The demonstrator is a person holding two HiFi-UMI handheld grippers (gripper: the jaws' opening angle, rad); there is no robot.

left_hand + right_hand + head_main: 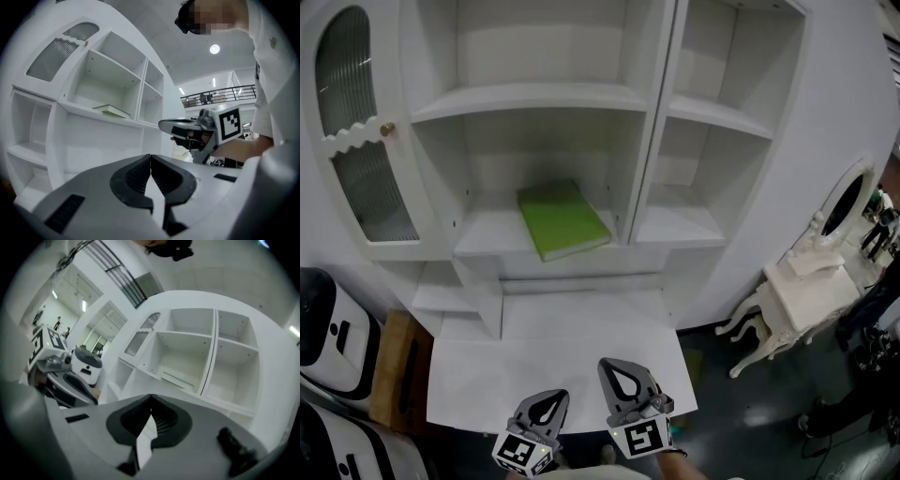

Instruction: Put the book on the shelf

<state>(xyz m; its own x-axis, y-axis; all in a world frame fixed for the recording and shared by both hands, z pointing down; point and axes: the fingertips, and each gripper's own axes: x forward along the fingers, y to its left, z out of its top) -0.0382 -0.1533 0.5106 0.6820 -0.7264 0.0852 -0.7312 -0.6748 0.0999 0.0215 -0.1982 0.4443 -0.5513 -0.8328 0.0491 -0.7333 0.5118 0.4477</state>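
Left gripper (pixel 549 401) and right gripper (pixel 624 372) show side by side in the head view, low in front of the white shelf unit (pixel 534 96), over its pull-out board (pixel 572 323). The green book (pixel 562 220) lies flat in the unit's middle-left compartment, well apart from both.

In the left gripper view, the jaws are clenched together with nothing between them.

In the right gripper view, the jaws are likewise pressed shut and empty, pointing toward the unit.
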